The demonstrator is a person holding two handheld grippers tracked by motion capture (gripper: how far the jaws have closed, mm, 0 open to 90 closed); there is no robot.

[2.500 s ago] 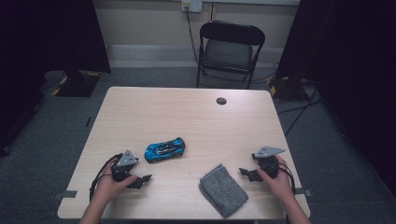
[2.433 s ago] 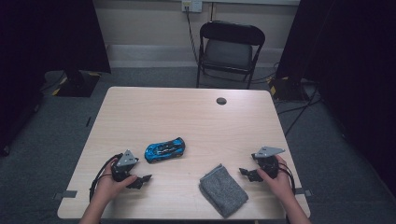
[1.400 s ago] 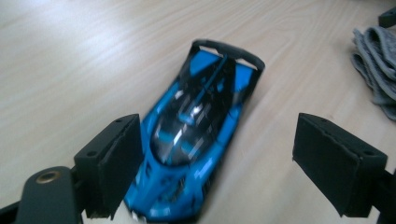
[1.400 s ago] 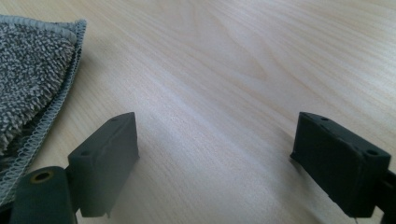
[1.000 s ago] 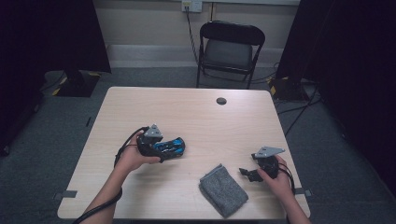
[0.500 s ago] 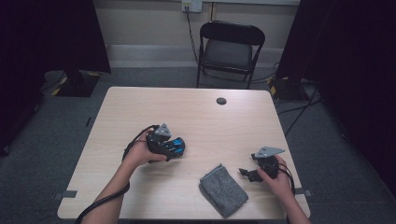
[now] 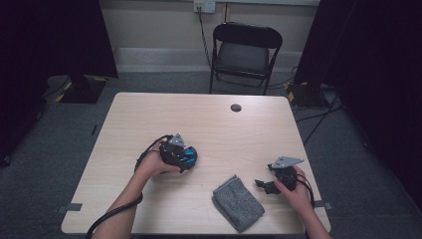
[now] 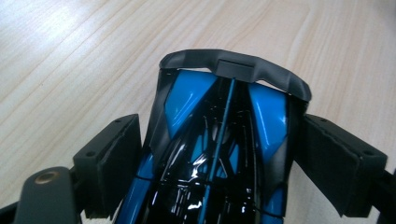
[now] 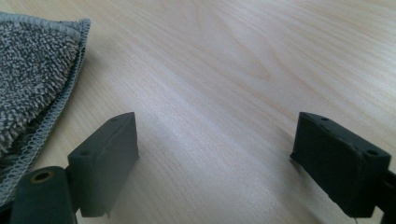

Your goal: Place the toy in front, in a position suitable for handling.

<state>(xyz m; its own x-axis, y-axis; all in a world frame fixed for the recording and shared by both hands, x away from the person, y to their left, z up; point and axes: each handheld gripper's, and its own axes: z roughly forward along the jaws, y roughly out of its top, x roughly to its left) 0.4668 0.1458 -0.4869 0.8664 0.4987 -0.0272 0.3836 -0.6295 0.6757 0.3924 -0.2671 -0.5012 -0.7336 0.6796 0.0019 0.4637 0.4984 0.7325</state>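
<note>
Since before, left gripper [image 7: 185,158] moved over the blue toy car [image 8: 219,149], jaws straddling but not yet clamped, so its glossy body may slip; right gripper [image 9: 229,163] rests open.

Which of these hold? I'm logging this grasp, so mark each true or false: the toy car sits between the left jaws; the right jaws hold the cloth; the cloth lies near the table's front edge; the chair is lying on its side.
1. The car sits between the left gripper's jaws: true.
2. The right gripper holds the cloth: false; its jaws stand open over bare table, cloth beside them.
3. The cloth lies near the table's front edge: true.
4. The chair lies on its side: false; it stands upright behind the table.
</note>
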